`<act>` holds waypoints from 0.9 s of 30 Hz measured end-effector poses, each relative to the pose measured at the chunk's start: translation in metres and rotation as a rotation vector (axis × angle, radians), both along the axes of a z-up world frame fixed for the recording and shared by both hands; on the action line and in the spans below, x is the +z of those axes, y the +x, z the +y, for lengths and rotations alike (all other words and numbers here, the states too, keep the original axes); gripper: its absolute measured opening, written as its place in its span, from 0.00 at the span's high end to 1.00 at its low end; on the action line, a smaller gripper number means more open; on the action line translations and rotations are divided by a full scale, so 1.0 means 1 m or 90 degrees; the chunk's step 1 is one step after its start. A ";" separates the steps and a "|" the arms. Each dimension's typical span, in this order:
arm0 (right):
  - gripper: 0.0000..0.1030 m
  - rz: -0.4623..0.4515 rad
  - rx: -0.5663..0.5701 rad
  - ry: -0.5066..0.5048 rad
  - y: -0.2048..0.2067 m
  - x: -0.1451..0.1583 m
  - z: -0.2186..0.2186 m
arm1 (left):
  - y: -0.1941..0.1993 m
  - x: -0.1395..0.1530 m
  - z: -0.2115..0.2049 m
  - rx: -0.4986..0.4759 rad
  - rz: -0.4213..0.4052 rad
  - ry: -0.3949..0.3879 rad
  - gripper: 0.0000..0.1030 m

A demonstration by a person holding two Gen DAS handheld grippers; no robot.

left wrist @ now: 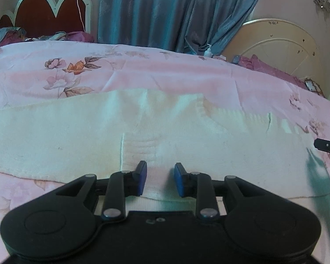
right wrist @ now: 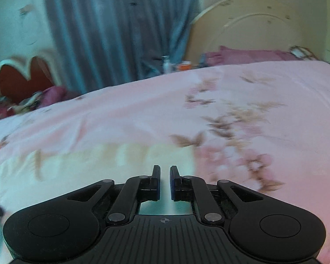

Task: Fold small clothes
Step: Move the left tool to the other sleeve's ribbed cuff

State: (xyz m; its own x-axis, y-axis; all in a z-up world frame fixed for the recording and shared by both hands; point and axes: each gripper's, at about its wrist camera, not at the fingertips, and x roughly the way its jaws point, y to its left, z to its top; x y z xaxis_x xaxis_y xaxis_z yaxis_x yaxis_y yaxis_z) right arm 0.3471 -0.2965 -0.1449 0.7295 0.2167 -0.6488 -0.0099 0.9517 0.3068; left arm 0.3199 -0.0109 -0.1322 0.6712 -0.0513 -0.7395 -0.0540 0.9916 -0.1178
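A cream-white knitted garment (left wrist: 143, 127) lies spread flat on the pink floral bedspread (left wrist: 143, 70). My left gripper (left wrist: 160, 171) is open and empty, its blue pads just above the garment's near edge. A tip of the right gripper (left wrist: 327, 145) shows at the right edge of the left wrist view. In the blurred right wrist view, my right gripper (right wrist: 165, 176) has its jaws a narrow gap apart with nothing between them, over the garment's right end (right wrist: 121, 160).
The bedspread (right wrist: 253, 101) covers the whole bed. Blue curtains (left wrist: 154, 11) hang behind. A cream headboard (left wrist: 281, 46) with purple pillows (left wrist: 270, 68) stands at right, a red headboard (left wrist: 48, 17) at left. A small bottle (left wrist: 208, 51) stands beyond the bed's far edge.
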 end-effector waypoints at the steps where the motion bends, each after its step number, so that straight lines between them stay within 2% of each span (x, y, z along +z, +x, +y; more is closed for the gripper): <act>1: 0.92 0.001 0.014 -0.002 -0.002 0.000 0.008 | 0.000 -0.001 0.001 0.001 0.002 0.000 0.74; 4: 0.92 0.028 0.045 -0.016 -0.005 -0.012 0.029 | 0.001 -0.003 -0.001 -0.007 0.005 0.011 0.73; 6: 0.91 0.020 0.046 -0.035 -0.010 -0.017 0.034 | 0.002 -0.001 -0.004 -0.020 0.011 0.026 0.69; 7: 0.91 0.024 0.048 -0.043 -0.010 -0.016 0.036 | 0.002 0.001 -0.006 -0.025 0.016 0.026 0.62; 8: 0.88 0.030 0.047 -0.038 -0.010 -0.015 0.036 | 0.001 0.004 -0.006 -0.029 0.019 0.019 0.48; 10: 0.64 0.032 0.052 -0.008 -0.013 -0.008 0.036 | -0.004 0.009 -0.006 -0.030 0.010 0.015 0.34; 11: 0.45 0.025 0.056 -0.005 -0.017 -0.004 0.039 | -0.008 0.012 -0.007 -0.028 -0.002 0.023 0.33; 13: 0.44 0.003 0.066 -0.022 -0.026 0.004 0.050 | -0.013 0.016 -0.006 -0.029 -0.012 0.032 0.33; 17: 0.44 0.018 0.081 -0.004 -0.033 0.005 0.069 | -0.024 0.022 0.008 -0.011 -0.007 0.010 0.34; 22: 0.44 0.018 0.096 0.006 -0.040 0.007 0.095 | -0.033 0.026 0.033 0.014 -0.003 0.007 0.33; 27: 0.44 0.032 0.110 -0.024 -0.037 0.004 0.123 | -0.041 0.027 0.065 0.052 0.008 -0.014 0.34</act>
